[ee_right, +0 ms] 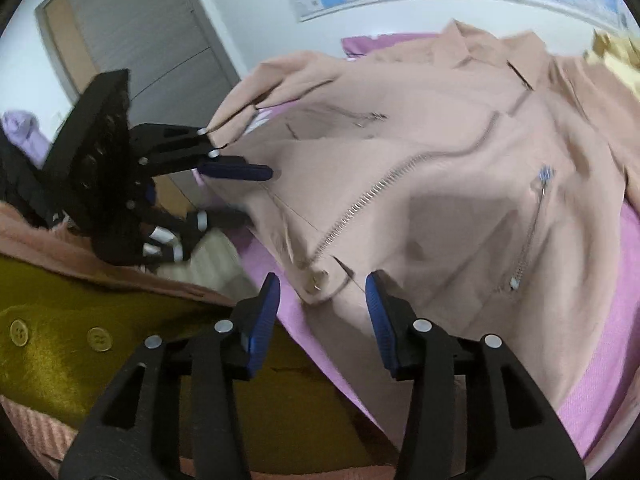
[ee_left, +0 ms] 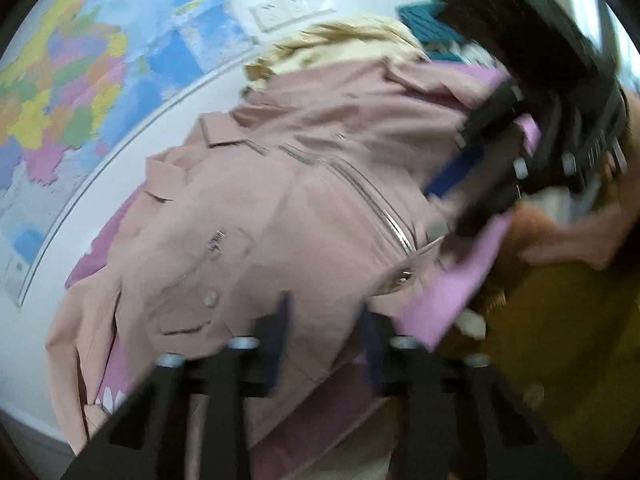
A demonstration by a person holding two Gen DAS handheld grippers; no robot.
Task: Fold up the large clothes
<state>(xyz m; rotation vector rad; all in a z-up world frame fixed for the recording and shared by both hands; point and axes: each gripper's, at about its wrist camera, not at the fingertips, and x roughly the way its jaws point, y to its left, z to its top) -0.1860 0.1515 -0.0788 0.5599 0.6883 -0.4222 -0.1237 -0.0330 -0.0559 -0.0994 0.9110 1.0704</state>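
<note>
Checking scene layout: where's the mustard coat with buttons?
Right wrist view, lower left: mustard coat beside the pink jacket, below the left gripper.

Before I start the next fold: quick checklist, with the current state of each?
1. Left hand-held gripper clamped on the jacket edge: cannot tell, blurred.
2. Right hand-held gripper open: ok.
3. Hem corner with snap gripped by the right one: not ok, it only lies at the open fingertips.
4. Zipper closed: ok.
5. Jacket lying flat: not ok, rumpled.
</note>
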